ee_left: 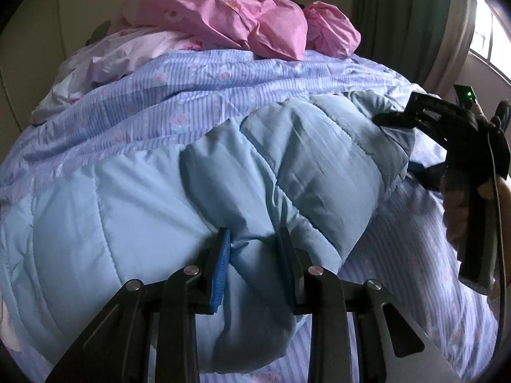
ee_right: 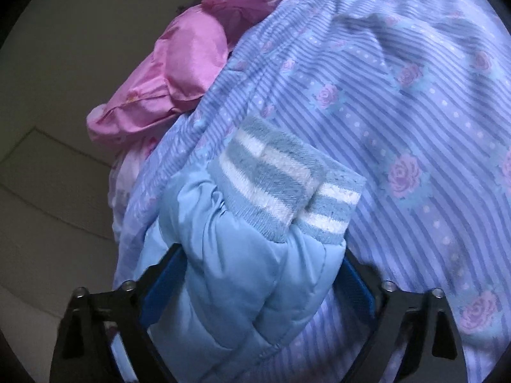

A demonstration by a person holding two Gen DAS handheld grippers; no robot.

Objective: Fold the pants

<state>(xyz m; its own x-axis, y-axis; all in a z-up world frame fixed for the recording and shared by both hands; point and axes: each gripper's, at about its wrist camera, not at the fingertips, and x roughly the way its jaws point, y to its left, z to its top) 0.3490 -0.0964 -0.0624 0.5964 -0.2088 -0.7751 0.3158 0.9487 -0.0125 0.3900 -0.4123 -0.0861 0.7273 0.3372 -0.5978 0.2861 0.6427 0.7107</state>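
Quilted pants [ee_left: 223, 172] between both grippers' fingers [ee_left: 220, 274].

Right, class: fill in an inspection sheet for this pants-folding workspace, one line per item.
Surface: bed under a striped blue rose-print sheet.
Job's things: light blue quilted pants lying on the sheet; striped knit cuffs point away from the right gripper.
Clutter: crumpled pink bedding at the far end of the bed.
Grippers: left gripper closed on a bunched part of the pants; right gripper holds the leg ends.
Cables: thin dark cable running along the right gripper.
Surroundings: green curtain, bright window.
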